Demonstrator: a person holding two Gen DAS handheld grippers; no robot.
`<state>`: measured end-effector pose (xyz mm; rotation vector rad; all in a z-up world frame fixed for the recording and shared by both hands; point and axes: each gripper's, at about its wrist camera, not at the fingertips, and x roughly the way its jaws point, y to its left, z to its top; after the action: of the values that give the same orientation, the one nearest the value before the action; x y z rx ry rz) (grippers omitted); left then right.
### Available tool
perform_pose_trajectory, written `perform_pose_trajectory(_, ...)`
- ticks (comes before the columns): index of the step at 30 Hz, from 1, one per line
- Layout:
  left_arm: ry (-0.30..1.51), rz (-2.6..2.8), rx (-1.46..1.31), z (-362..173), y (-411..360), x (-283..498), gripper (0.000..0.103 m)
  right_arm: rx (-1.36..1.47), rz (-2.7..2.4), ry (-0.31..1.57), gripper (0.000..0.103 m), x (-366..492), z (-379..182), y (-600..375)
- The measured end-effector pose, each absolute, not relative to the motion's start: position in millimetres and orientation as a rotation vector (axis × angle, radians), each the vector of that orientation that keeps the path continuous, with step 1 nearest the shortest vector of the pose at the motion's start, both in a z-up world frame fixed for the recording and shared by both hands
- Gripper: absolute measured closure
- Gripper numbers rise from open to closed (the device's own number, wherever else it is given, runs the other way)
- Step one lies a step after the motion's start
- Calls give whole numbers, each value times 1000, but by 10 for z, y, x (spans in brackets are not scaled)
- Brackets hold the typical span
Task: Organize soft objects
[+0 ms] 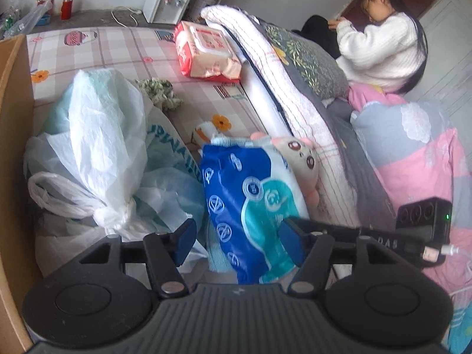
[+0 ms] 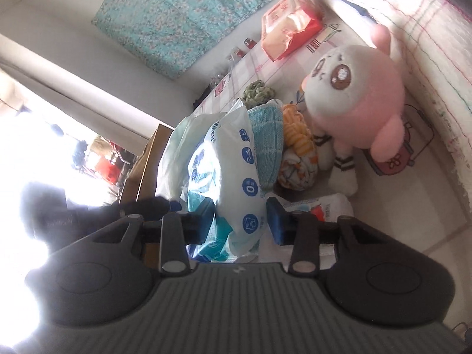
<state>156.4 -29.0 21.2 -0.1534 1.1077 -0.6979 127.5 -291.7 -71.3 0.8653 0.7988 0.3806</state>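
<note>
Blue-and-white plastic pack (image 1: 250,206), printed with teal shapes and round icons, lies on the bed among other soft things. Left tool (image 1: 236,240) straddles its near end: jaws stand about half open, blue pads (image 1: 184,242) either side of the pack, a gap visible on the left side; contact on the right side cannot be told. No firm pinch visible.

Right tool (image 2: 239,221), seen from the right wrist view, has the same pack (image 2: 230,177) between its jaws. Left pad is against the wrapper; right pad sits just beside the crumpled edge, a sliver of light between. Jaws fairly narrow; whether it grips I cannot tell.

Around the pack:
- white plastic bags (image 1: 97,153), bunched and knotted, just to its left, against a wooden board (image 1: 11,147)
- pink-and-white plush toy (image 2: 357,100), big brown eyes, upright just beyond the pack, beside a folded white quilt (image 1: 283,94)
- teal knitted cloth (image 2: 265,141) and a rolled orange-patterned cloth (image 2: 298,153) touching the pack's far side
- red-and-white wipes packet (image 1: 206,50) further up the checked bedsheet (image 1: 118,50)

Person in a white sweater (image 1: 380,47) sits at the far edge of the bed, well apart.
</note>
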Motion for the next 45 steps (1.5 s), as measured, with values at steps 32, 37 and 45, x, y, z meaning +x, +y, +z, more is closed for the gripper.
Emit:
perform_pose_trajectory(32, 1052, -696, -157, 250, -472, 1410, 55, 596, 296, 763, 63, 1390, -135, -2565)
perform_pose_trajectory(37, 997, -700, -174, 460, -360, 1277, 55, 562, 300, 724, 63, 1259, 116, -2470)
perform_pose_trajectory(45, 875, -653, -206, 893, 81, 1049, 55, 500, 372, 656, 63, 1200, 609, -2071)
